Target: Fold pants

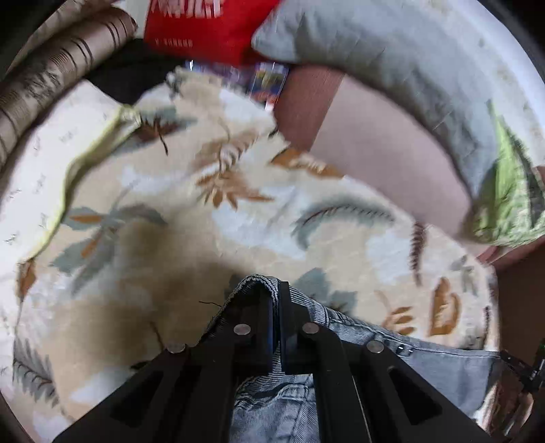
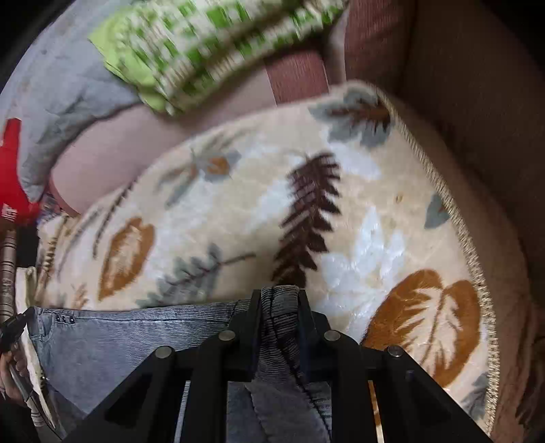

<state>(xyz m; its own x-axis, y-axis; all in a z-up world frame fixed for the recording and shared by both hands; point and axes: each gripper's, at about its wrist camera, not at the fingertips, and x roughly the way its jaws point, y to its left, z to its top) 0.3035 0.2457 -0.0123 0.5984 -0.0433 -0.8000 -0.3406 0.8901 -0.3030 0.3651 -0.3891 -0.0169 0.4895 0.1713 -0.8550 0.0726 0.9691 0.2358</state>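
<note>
Cream plush blanket (image 1: 259, 218) printed with brown, grey and orange leaves covers the working surface, its stitched hem curving along the right in the right wrist view. Grey-blue corduroy pants (image 2: 129, 337) lie at its near edge, the waistband stretched between the two tools. The left gripper (image 1: 276, 296) has its jaws pressed together on a folded edge of the waistband, and the right gripper (image 2: 280, 301) pinches a thicker bunch of the same cloth, its jaws a little apart around it.

Beyond the blanket a pinkish-brown sofa seat (image 1: 381, 150) shows. On it rest a pale grey pillow (image 1: 374, 44), a green-and-white checked cloth (image 2: 211, 47) and a red bag with white lettering (image 1: 201, 27). A beige striped cushion (image 1: 51, 68) sits at the far left, with a dark garment (image 1: 129, 75) beside it and a cream pillow with a yellow-green edge (image 1: 44, 170) lying on the blanket's left side. Nothing rests on the blanket's open middle ahead of the pants. Both views are blurred.
</note>
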